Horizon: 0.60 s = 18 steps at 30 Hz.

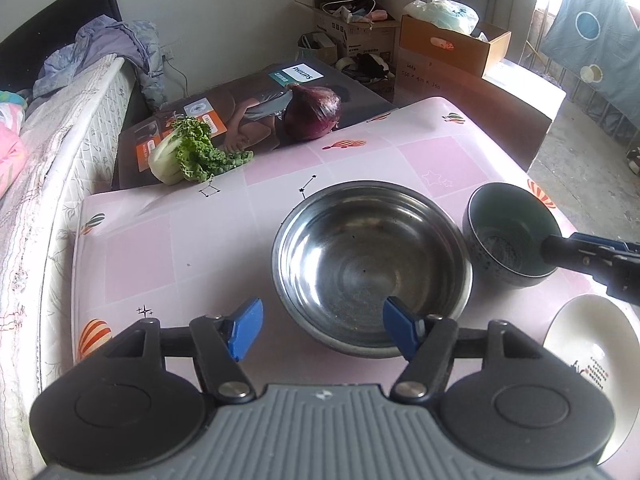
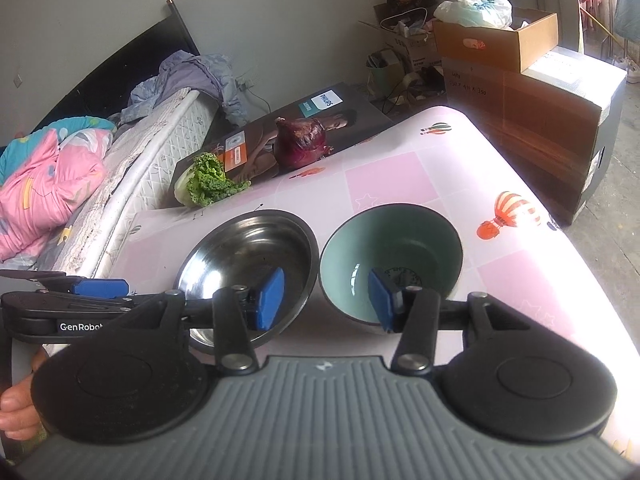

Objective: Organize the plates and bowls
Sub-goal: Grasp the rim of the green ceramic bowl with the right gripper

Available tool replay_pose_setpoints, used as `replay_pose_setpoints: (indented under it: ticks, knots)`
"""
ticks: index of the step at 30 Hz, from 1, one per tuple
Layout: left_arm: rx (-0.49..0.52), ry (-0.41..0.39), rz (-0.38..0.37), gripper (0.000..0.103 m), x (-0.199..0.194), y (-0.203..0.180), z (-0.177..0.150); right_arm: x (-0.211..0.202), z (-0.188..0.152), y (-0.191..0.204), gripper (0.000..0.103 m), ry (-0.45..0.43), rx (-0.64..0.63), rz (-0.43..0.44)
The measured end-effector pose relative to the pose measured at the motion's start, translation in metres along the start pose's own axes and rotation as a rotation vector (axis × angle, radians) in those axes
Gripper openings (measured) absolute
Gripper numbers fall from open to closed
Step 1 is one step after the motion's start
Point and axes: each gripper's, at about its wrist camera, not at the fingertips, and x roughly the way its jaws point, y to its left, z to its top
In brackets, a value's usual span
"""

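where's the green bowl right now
The green bowl stands upright on the pink table, just right of the steel bowl in the right wrist view, their rims nearly touching; the white plate lies nearer the camera.

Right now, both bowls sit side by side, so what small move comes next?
Probably lower the right gripper onto the green bowl's near rim. Its fingers are open and empty above that rim, and the steel bowl alongside looks wide enough to nest it.

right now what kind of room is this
Probably a bedroom doubling as storage: a bed with rumpled bedding along the wall, open cardboard boxes piled in the corner, and a low table in a pink cloth holding bowls.
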Motion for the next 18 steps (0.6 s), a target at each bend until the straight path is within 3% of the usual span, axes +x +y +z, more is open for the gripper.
replay_pose_setpoints:
  ticks: [12, 18]
  knots:
    - [-0.008, -0.015, -0.171, 0.071, -0.022, -0.049, -0.021, -0.067, -0.015, -0.050, 0.048, -0.052, 0.063, -0.041]
    - [-0.027, -0.009, -0.240, 0.063, -0.012, -0.076, -0.020, -0.074, -0.020, -0.088, 0.048, -0.028, 0.137, -0.023]
